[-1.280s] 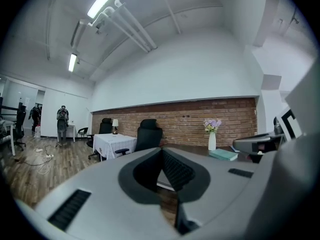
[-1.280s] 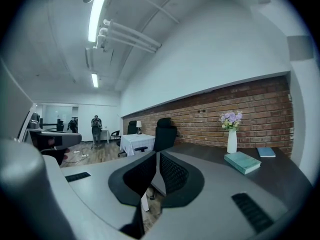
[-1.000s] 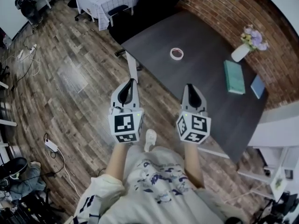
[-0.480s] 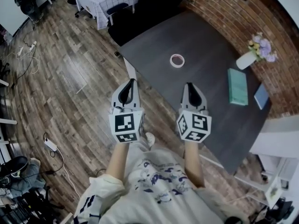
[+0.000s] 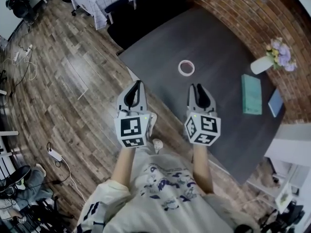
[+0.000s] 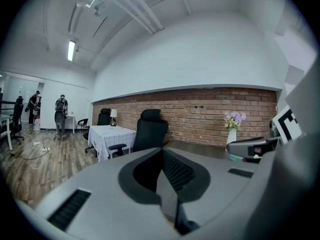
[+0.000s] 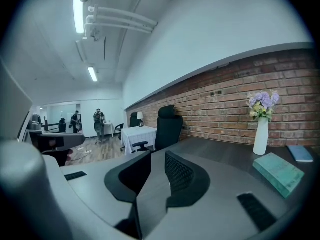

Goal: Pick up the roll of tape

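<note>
Dark tabletop with the roll of tape lying flat just on the far side of the right gripper, whose empty jaws are opening and should straddle one wall of the ring; left gripper closed, empty, near the table's left edge.

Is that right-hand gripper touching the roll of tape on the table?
Apart. The head view shows bare table between the right gripper and the roll of tape; its jaws are opening with nothing between them.
</note>
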Demonstrator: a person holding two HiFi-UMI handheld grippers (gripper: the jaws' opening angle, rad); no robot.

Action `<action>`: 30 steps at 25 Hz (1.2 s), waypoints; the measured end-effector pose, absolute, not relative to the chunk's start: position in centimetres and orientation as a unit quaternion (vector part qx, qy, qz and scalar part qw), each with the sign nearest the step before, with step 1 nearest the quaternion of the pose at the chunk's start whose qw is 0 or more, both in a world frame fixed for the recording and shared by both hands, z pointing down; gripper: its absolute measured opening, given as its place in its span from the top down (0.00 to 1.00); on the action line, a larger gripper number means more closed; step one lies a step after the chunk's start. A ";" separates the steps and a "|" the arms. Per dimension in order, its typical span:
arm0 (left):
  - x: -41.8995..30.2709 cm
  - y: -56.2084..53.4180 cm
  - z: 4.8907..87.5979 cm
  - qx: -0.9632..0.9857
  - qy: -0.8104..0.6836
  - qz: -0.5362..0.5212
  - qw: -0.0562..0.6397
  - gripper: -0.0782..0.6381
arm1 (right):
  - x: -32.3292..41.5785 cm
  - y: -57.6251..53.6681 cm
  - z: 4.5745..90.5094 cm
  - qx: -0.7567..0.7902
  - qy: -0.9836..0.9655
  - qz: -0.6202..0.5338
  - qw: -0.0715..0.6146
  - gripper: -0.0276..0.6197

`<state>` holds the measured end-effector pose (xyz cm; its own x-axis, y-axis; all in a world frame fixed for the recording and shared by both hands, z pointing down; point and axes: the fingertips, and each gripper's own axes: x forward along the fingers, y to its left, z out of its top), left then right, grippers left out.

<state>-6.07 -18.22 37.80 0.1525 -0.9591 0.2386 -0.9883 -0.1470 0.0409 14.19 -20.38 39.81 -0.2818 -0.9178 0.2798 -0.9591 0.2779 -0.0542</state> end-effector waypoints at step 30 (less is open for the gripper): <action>-5.4 -36.2 50.0 0.786 -0.560 0.175 0.193 0.89 | 12.2 -36.1 53.4 0.579 -0.750 0.201 0.249 0.73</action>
<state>-5.41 -36.25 50.03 0.3108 -0.8134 0.4918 -0.9487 -0.2975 0.1076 12.20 -36.12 53.37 -0.2055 -0.7676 0.6071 -0.9685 0.2487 -0.0134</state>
